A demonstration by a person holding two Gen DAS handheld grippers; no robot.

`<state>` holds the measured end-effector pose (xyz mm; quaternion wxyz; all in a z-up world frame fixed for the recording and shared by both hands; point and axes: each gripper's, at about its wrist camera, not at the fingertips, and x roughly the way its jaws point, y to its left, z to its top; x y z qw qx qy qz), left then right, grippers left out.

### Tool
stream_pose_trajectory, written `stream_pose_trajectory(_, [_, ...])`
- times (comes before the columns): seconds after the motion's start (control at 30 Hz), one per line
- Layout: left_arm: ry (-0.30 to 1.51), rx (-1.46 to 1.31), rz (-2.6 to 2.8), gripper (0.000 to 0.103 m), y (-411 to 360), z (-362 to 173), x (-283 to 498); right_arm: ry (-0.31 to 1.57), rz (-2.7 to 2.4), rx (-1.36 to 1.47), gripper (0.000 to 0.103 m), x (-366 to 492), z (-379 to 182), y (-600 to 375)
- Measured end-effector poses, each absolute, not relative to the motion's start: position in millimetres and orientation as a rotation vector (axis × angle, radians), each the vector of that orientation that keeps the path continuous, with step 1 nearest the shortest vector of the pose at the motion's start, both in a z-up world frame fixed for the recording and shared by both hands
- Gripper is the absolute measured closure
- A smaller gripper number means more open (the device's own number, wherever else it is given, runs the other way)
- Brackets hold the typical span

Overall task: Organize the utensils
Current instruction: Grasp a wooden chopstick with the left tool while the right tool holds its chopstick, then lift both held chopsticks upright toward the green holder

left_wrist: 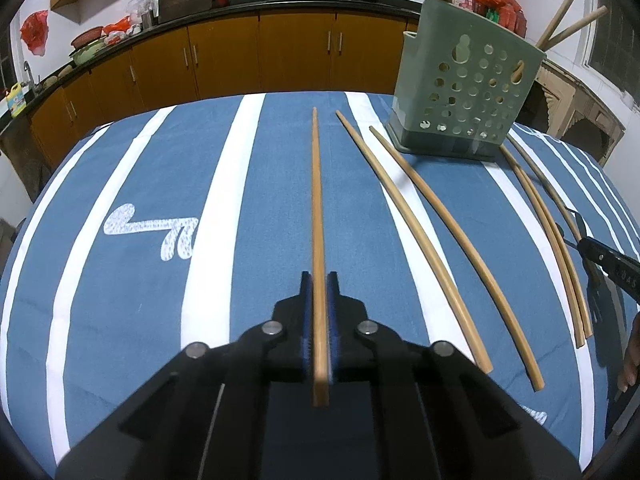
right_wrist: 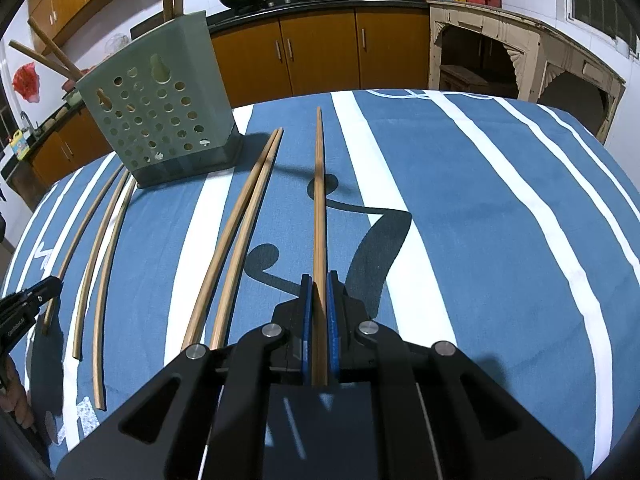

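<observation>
**Two Chopsticks Gripped, Holder Waiting**

While the left gripper (left_wrist: pixel 319 280) pointed down at the striped tablecloth (left_wrist: pixel 140 184), its blue pads (left_wrist: pixel 306 320) were clamped on the near end of a chopstick (left_wrist: pixel 317 200), which ran straight ahead between the jaws with its far tip toward the back of the table. In that left wrist view, two loose chopsticks (left_wrist: pixel 420 216) lay to the right on the cloth, a further pair (left_wrist: pixel 548 232) lay beyond them, and the green perforated holder (left_wrist: pixel 468 92) stood upright at the far right with several sticks already leaning out of its top. The right gripper's tip showed at the right edge.

In the right wrist view, the right gripper (right_wrist: pixel 319 280) was likewise closed on a second chopstick (right_wrist: pixel 319 200), held near its thick end. A touching pair (right_wrist: pixel 240 232) lay just to its left, three more (right_wrist: pixel 100 240) lay farther left, and the holder (right_wrist: pixel 160 112) stood at the upper left.

The sticks looked light, stiff and smooth, so they would likely swivel in a loose pinch. Holding near the thick end seemed sound, since it left the long thin end free to be lowered into the holder's open top.
</observation>
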<state>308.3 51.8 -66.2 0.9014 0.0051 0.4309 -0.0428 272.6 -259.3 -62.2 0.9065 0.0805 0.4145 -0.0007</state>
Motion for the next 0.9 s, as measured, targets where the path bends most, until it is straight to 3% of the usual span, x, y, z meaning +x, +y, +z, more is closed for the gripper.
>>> stream_pose_trajectory(0.33, [0.885, 0.042, -0.105, 0.095, 52.2, -55.9, 287.7, 0.750, -0.007, 0.117, 0.095, 248.1, -38.5, -260.1])
stream_pose_trajectory(0.9, [0.561, -0.045, -0.139, 0.095, 71.4, 56.9, 259.7, 0.467, -0.017, 0.141, 0.095, 228.4, 51.5, -277.7])
